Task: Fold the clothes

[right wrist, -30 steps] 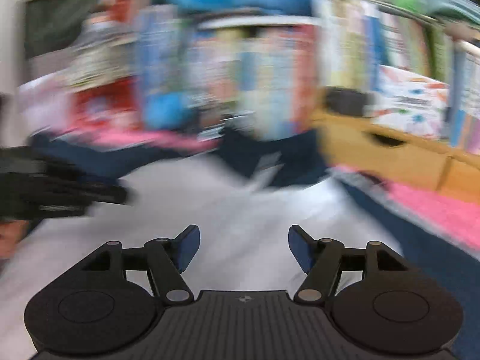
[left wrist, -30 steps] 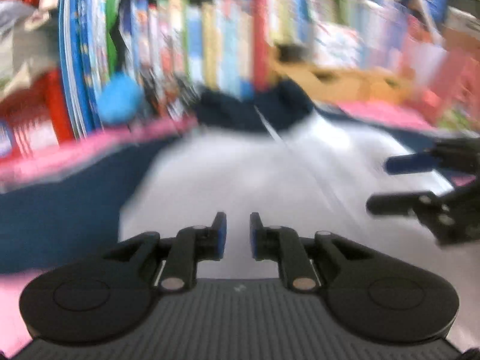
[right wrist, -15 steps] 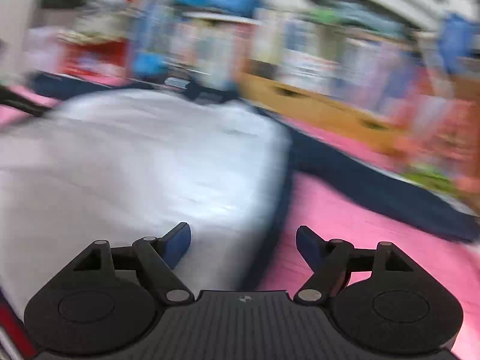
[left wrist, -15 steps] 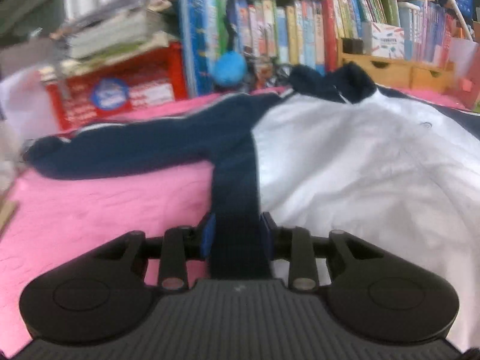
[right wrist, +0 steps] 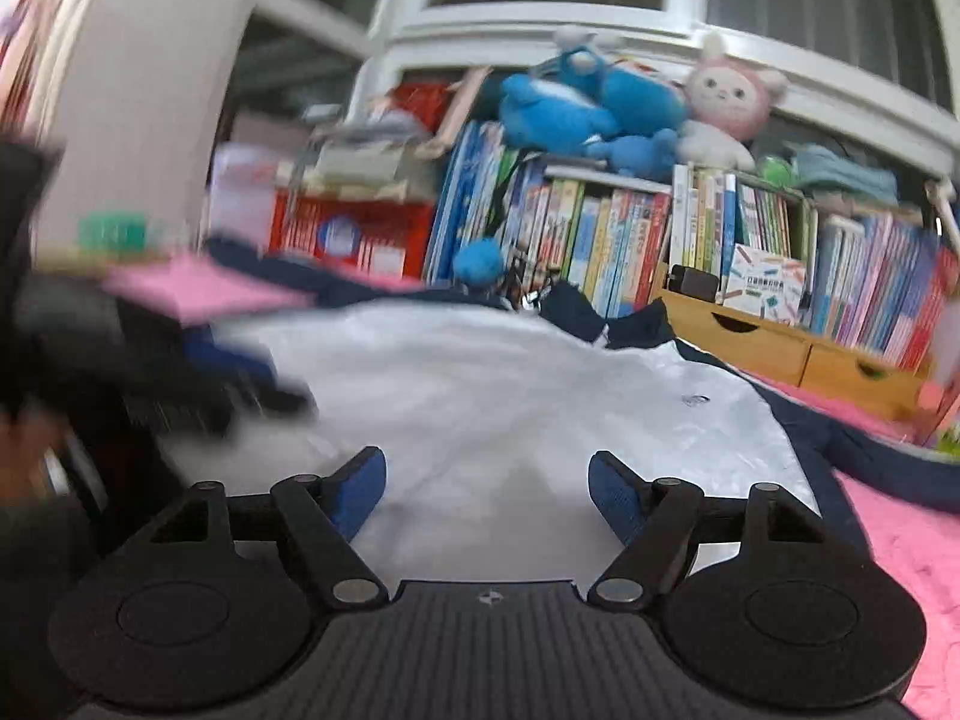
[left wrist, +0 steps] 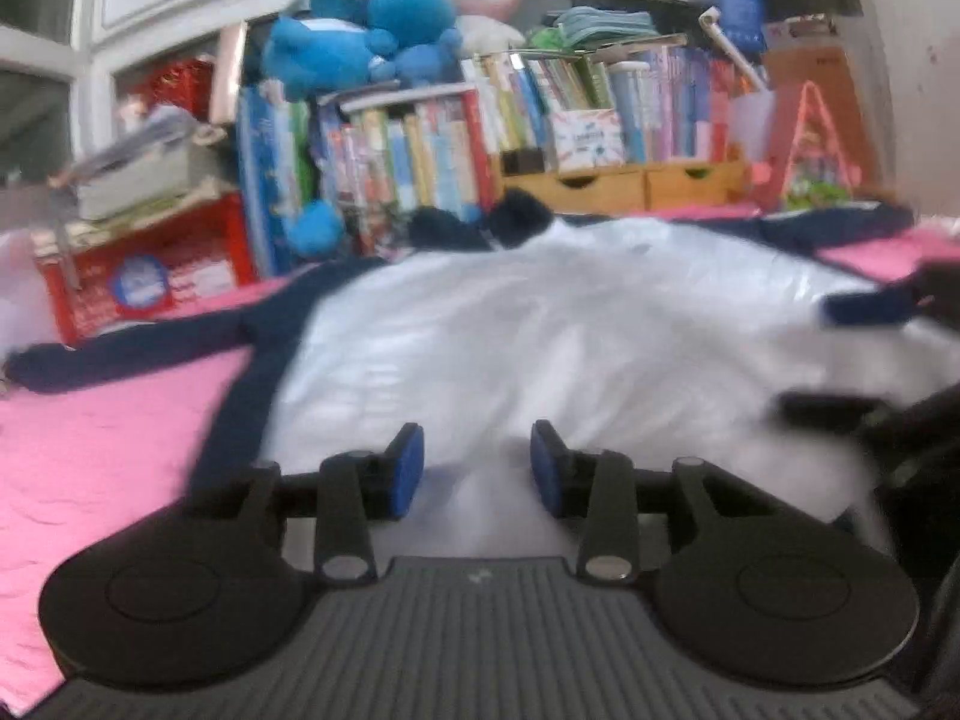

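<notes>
A white jacket (left wrist: 570, 330) with navy sleeves and collar lies spread flat on a pink cover (left wrist: 90, 450). Its left sleeve (left wrist: 138, 342) stretches out to the left, and its right sleeve (right wrist: 888, 456) runs off to the right. My left gripper (left wrist: 477, 468) is open, low over the white body near the hem, with nothing between its fingers. My right gripper (right wrist: 486, 489) is wide open over the same white panel (right wrist: 510, 384), also empty. Each gripper shows as a dark blur in the other's view: right gripper (left wrist: 840, 402), left gripper (right wrist: 228, 378).
Behind the jacket stands a row of books (left wrist: 420, 168) with blue and pink plush toys (left wrist: 372, 42) on top. Wooden drawers (right wrist: 780, 348) and a red box (left wrist: 150, 270) line the back edge. A pink cover (right wrist: 912, 546) extends on both sides.
My left gripper let go of the navy side strip, opened, and moved right onto the white body. My right gripper swung from the jacket's right edge back toward the middle, still open.
</notes>
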`<state>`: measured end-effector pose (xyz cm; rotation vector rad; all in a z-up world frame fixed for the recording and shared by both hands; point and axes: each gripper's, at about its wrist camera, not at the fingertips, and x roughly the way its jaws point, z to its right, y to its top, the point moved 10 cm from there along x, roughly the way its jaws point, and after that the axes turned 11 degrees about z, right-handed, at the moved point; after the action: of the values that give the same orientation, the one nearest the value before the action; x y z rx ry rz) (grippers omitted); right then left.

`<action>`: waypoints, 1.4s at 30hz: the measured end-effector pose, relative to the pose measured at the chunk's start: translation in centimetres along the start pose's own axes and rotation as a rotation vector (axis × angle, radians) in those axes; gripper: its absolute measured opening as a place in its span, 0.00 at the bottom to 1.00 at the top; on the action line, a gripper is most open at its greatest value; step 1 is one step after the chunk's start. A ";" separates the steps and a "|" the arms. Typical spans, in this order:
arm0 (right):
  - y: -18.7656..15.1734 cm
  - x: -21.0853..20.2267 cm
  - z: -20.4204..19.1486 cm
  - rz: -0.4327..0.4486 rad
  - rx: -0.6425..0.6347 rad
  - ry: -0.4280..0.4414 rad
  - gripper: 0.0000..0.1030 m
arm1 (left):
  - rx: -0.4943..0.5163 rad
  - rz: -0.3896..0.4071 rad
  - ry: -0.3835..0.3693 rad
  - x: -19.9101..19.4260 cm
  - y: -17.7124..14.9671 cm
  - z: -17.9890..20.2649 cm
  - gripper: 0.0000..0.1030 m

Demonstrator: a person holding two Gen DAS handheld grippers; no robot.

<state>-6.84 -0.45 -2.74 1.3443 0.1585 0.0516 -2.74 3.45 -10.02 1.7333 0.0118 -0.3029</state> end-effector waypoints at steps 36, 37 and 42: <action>9.2 0.2 4.7 0.082 -0.129 0.069 0.91 | -0.031 0.079 -0.407 -5.8 6.7 1.7 0.54; 9.7 0.7 5.7 0.076 -0.082 0.046 0.91 | -0.014 0.070 -0.408 -5.9 6.3 1.9 0.54; 9.0 2.1 8.3 0.033 0.025 0.012 0.91 | 0.065 0.015 -0.371 -6.0 4.1 2.4 0.54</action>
<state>-3.12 -6.19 7.67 1.3720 0.1479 0.0854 -8.31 1.35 -5.16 1.7173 -0.2838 -0.6152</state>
